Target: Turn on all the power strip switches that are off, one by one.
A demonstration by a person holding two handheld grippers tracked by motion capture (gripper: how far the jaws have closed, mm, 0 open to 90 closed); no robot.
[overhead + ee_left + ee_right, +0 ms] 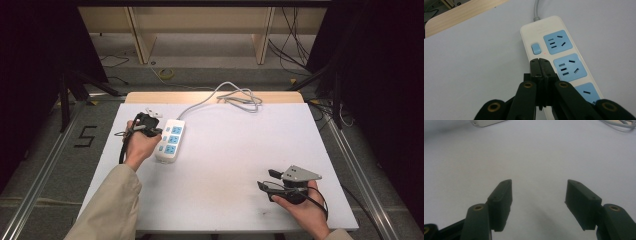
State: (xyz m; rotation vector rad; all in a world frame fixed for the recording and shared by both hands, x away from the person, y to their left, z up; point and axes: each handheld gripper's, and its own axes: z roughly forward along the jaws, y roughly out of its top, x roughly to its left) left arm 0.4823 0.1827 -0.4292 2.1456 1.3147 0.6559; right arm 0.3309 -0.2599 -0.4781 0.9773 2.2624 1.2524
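high view, strip: power strip (pixel 170 140) lies on the white table (pixel 235 165) at its left side, long axis running away from the person, cable (pixel 235 95) leaving the far end toward the table's back edge.
high view, left tool: left tool (pixel 144 124) sits just beside the strip's left flank, near its far half; this hand is by far the nearer one.
high view, right tool: right tool (pixel 267 180) rests near the front right of the table, well apart from the strip.
left gripper view, jaws: left tool (pixel 539 60) is fully closed, pads pressed together, gripping nothing.
left gripper view, target: closed tips point at the strip's left edge, just below the blue switch (pixel 536 48) and beside the middle socket (pixel 569 67); touching or just above, cannot tell.
left gripper view, likely move: a short push forward along the strip's length onto the switch.
right gripper view, jaws: right tool (pixel 537 192) stands wide open and empty over bare table, with the strip's end (pixel 486 122) far off.
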